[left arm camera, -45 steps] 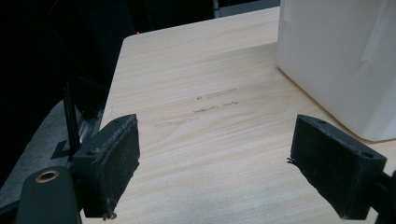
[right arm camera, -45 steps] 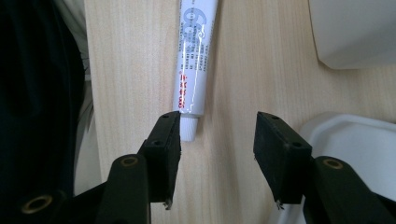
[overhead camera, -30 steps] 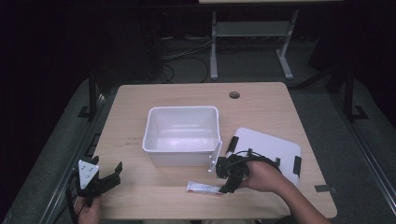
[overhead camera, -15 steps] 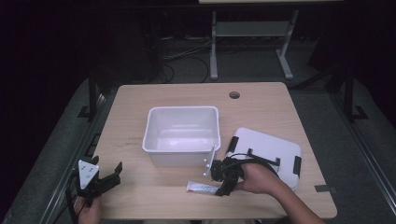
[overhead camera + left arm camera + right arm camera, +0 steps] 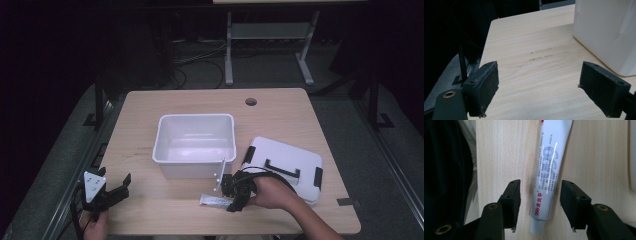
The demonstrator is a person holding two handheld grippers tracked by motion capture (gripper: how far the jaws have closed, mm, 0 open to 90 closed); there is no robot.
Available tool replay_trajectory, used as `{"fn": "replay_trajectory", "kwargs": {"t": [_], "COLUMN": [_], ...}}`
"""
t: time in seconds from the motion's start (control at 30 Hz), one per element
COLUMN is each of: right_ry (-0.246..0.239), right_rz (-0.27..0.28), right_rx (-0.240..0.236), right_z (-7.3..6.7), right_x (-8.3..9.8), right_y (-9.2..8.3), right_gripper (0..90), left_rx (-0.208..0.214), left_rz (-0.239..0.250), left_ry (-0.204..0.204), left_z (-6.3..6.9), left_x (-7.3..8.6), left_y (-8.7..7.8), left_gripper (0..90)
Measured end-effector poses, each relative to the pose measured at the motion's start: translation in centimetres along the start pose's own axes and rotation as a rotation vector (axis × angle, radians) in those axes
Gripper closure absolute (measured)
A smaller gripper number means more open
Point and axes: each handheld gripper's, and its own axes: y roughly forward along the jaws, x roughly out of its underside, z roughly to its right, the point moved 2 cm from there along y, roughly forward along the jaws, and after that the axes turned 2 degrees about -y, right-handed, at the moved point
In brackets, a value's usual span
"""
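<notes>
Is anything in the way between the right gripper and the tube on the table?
Nothing visible is. The right gripper already straddles the ointment tube, one jaw on each side with small gaps; its jaws have just been closing in and do not press on it yet.

Right gripper point(image 5: 232, 196): jaws part-closed, closing, pads apart. Left gripper point(image 5: 112, 192): at 8 o'clock, jaws wide.

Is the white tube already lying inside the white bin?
No, the white tube lies flat on the wooden table, between the open jaws of the right gripper.
</notes>
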Motion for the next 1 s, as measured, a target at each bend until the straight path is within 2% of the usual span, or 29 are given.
{"fn": "replay_trajectory", "kwargs": {"t": [0.43, 1.0], "right_ry": [-0.011, -0.026], "right_rz": [-0.006, -0.046], "right_rx": [0.002, 0.02], "right_z": [0.2, 0.2], "right_x": [-0.3, -0.8], "right_y": [0.5, 1.1], "right_gripper": [57.0, 64.6], "left_rx": [0.001, -0.002], "left_rz": [0.002, 0.003], "left_ry": [0.0, 0.0], "left_z": [0.0, -0.1], "left_x": [0.0, 0.0], "left_y": [0.0, 0.0], "left_gripper": [15.0, 15.0]}}
